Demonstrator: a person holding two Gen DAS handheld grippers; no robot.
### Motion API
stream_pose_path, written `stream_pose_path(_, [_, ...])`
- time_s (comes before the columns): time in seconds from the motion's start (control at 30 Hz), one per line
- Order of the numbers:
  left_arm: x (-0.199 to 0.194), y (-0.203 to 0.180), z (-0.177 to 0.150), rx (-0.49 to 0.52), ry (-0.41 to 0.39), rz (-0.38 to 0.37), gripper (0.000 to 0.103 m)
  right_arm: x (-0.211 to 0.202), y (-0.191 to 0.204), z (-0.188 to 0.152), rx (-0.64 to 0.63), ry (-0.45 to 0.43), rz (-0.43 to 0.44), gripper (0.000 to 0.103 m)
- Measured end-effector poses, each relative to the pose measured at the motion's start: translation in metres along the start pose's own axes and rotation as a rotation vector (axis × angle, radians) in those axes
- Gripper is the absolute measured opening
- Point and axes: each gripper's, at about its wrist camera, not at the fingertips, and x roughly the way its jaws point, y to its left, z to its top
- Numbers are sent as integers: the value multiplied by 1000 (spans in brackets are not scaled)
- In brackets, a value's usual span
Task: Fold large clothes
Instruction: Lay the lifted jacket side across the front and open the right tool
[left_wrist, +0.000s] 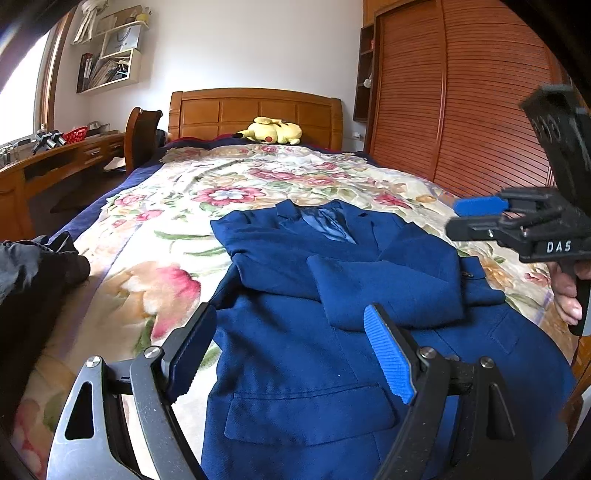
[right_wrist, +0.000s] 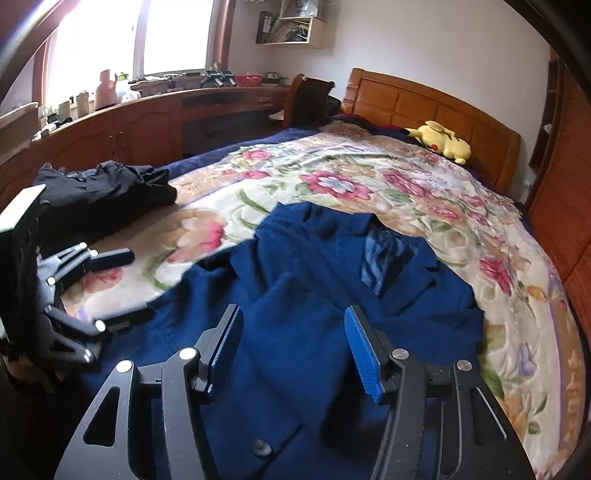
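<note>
A dark blue suit jacket (left_wrist: 332, 266) (right_wrist: 314, 288) lies face up on the floral blanket (left_wrist: 207, 173) (right_wrist: 332, 173), collar toward the headboard, with both sleeves folded across its chest. My left gripper (left_wrist: 291, 350) hovers open above the jacket's lower front near a pocket flap, nothing between its pads. My right gripper (right_wrist: 293, 350) is open too, over the jacket's side near the folded sleeve, and holds no cloth. In the left wrist view the right gripper (left_wrist: 469, 218) shows at the far right, held by a hand (left_wrist: 569, 295). The left gripper (right_wrist: 118, 290) appears at the left edge of the right wrist view.
A crumpled black garment (left_wrist: 33, 280) (right_wrist: 103, 188) lies at the bed's left edge. A yellow plush toy (left_wrist: 273, 131) (right_wrist: 439, 142) rests by the wooden headboard (left_wrist: 255, 110). A slatted wardrobe (left_wrist: 461, 110) lines the right side; a desk (right_wrist: 147, 118) and chair (right_wrist: 306, 99) stand left.
</note>
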Motion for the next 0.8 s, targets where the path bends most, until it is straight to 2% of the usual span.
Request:
stream_pose_path(0.2, [4, -8, 0, 12, 2, -11, 83, -6, -12, -41, 98, 26, -79, 59])
stream_pose_path(0.5, [9, -24, 0, 32, 13, -26, 83, 10, -48, -107, 223, 130, -241, 59])
stream_pose_path(0.63, [12, -33, -1, 41, 18, -34, 83, 11, -62, -120, 253, 149, -289, 59])
stream_pose_path(0.8, [17, -47, 1, 60, 24, -38, 83, 18, -66, -123, 273, 164, -309, 59])
